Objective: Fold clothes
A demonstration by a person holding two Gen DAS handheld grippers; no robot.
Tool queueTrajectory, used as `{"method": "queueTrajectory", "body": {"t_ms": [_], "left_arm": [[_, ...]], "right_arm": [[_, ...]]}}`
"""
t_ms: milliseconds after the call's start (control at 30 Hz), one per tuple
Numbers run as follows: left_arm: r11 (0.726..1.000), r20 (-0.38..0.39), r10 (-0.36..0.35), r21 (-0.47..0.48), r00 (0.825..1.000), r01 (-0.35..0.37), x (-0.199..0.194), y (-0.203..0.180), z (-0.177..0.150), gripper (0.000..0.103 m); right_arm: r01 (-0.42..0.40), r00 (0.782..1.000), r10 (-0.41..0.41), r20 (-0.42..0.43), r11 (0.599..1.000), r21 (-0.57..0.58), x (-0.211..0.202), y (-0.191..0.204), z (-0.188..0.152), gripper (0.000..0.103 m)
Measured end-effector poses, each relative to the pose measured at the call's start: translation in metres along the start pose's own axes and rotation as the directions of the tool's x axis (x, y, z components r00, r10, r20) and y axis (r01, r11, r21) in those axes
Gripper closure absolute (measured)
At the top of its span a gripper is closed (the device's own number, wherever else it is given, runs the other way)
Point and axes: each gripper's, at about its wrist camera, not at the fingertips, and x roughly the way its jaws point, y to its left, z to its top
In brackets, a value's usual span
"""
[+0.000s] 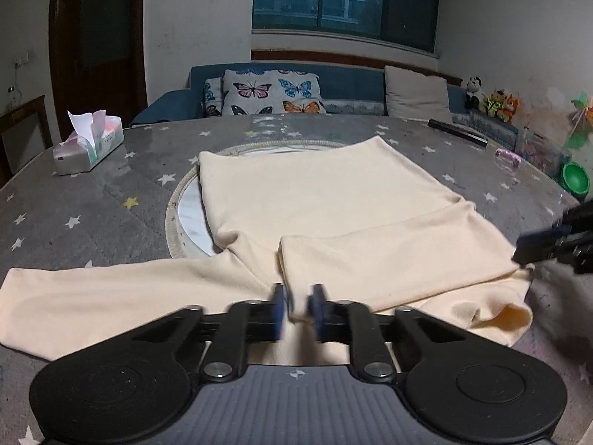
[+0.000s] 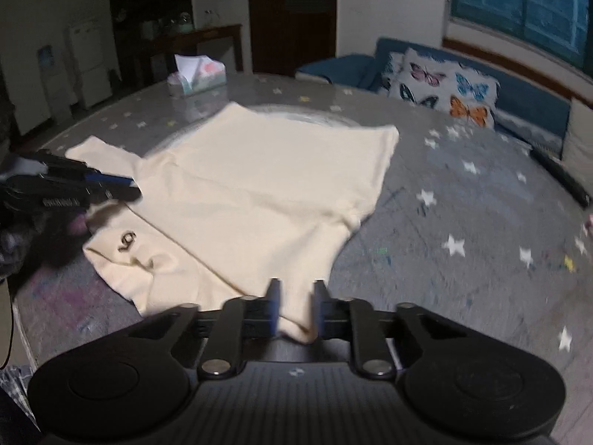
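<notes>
— On the starry table, left wrist view: where's the shirt?
— Spread flat over the round turntable, hem towards the sofa, collar end near the camera. Its long axis runs from the camera to the sofa. One sleeve stretches out to the left; the other is folded across the body.
— And the left gripper?
— Pressed together, pinching a fold of the shirt's near edge. The right gripper comes in from the right, at the shirt's corner.
— Anything near?
— A tissue box far left, a dark bar and a green bowl far right, all well apart from the cloth.
— Right wrist view?
— The shirt runs away and to the left, hem far. A small dark mark shows near the left edge. The right gripper is closed, pinching the near corner. The left gripper lies at the cloth's left edge. The tissue box stands beyond, clear of it; bare table lies on the right
</notes>
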Motion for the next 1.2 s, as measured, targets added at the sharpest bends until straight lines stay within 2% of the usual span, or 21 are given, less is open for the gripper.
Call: {"method": "queueTrajectory", "body": {"t_ms": [133, 233, 300, 400, 533, 700, 833, 967, 1033, 1067, 1100, 1167, 1200], "left_arm": [[0.999, 0.038, -0.031, -0.025, 0.999, 0.032, -0.017, -0.002, 0.006, 0.099], [1.0, 0.018, -0.025, -0.005, 1.0, 0.026, -0.017, -0.005, 0.0, 0.099], [1.0, -0.015, -0.01, -0.006, 1.0, 0.01, -0.012, -0.003, -0.006, 0.099], [1.0, -0.011, -0.012, -0.017, 1.0, 0.012, -0.012, -0.002, -0.006, 0.098], [1.0, 0.005, -0.015, -0.012, 1.0, 0.015, -0.015, -0.003, -0.001, 0.098], [1.0, -0.017, -0.003, -0.03, 1.0, 0.003, -0.012, 0.003, -0.003, 0.098], [0.999, -0.024, -0.004, -0.053, 1.0, 0.003, -0.018, 0.013, -0.008, 0.094], [0.995, -0.038, 0.032, -0.091, 0.999, -0.035, -0.028, 0.03, -0.017, 0.091], [0.992, -0.033, 0.041, -0.12, 0.999, -0.044, -0.035, 0.041, -0.021, 0.091], [0.99, -0.028, 0.056, -0.131, 0.998, -0.059, -0.04, 0.046, -0.022, 0.087], [0.986, -0.024, 0.086, -0.139, 0.996, -0.088, -0.044, 0.051, -0.023, 0.073], [0.976, -0.008, 0.142, -0.165, 0.99, -0.141, -0.053, 0.063, -0.024, 0.065], [0.97, -0.005, 0.163, -0.183, 0.987, -0.162, -0.056, 0.071, -0.025, 0.065]], "right_arm": [[0.045, 0.999, -0.045, -0.002, 0.999, 0.001, -0.007, 0.0, -0.005, 0.102], [0.066, 0.997, -0.066, -0.031, 0.998, -0.002, -0.006, -0.003, -0.007, 0.101], [0.089, 0.996, -0.089, -0.008, 0.996, 0.009, -0.01, -0.005, -0.003, 0.101], [0.08, 0.995, -0.081, 0.051, 0.997, 0.02, -0.011, -0.004, 0.011, 0.097], [0.055, 0.995, -0.057, 0.077, 0.998, 0.028, 0.01, -0.002, 0.032, 0.097], [0.076, 0.996, -0.079, 0.043, 0.994, 0.079, 0.053, -0.01, 0.042, 0.097], [0.079, 0.995, -0.085, 0.053, 0.992, 0.102, 0.054, -0.01, 0.045, 0.097], [0.072, 0.996, -0.075, 0.043, 0.996, 0.059, 0.051, 0.004, 0.043, 0.087], [0.074, 0.997, -0.075, 0.03, 0.997, 0.031, 0.053, 0.014, 0.041, 0.085], [0.071, 0.997, -0.072, 0.028, 0.997, 0.022, 0.052, 0.019, 0.041, 0.085], [0.056, 0.998, -0.057, 0.032, 0.998, 0.017, 0.051, 0.024, 0.041, 0.085], [0.008, 0.999, -0.007, 0.045, 1.0, -0.017, 0.047, 0.043, 0.045, 0.082], [-0.016, 0.999, 0.017, 0.049, 0.999, -0.035, 0.047, 0.052, 0.048, 0.082]]}}
